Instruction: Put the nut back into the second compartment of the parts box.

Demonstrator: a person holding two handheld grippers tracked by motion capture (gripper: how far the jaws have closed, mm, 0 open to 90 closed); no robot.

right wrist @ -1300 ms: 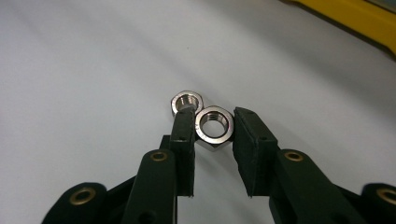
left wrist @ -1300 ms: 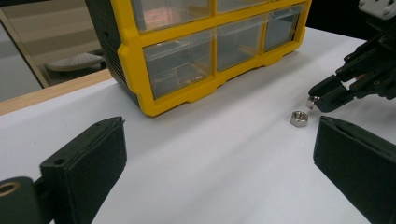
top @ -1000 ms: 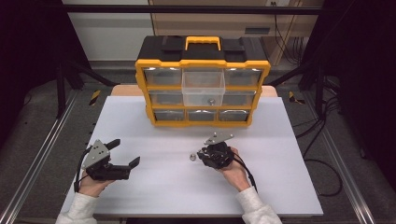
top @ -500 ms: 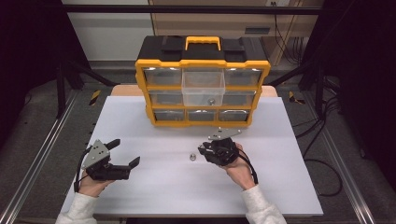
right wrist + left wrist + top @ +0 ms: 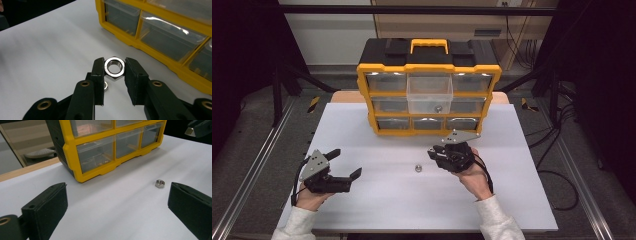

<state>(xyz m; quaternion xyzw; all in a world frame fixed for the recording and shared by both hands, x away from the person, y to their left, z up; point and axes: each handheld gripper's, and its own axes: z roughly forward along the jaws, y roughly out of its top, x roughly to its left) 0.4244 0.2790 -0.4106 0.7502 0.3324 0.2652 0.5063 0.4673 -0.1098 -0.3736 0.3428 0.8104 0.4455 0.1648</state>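
The right claw (image 5: pixel 114 68) pinches a shiny steel hex nut (image 5: pixel 114 67) above the white desk (image 5: pixel 377 195), seemingly mid-carry; next it likely needs lifting over the pulled-out clear drawer (image 5: pixel 428 94).

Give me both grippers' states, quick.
Left gripper: open, holding nothing.
Right gripper: shut on a large hex nut.

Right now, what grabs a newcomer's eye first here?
The yellow-and-black drawer organizer at the table's far edge, its top middle drawer pulled out. Next, the right gripper pinching a shiny hex nut in front of it. A second nut lies loose on the white table, between the two grippers.
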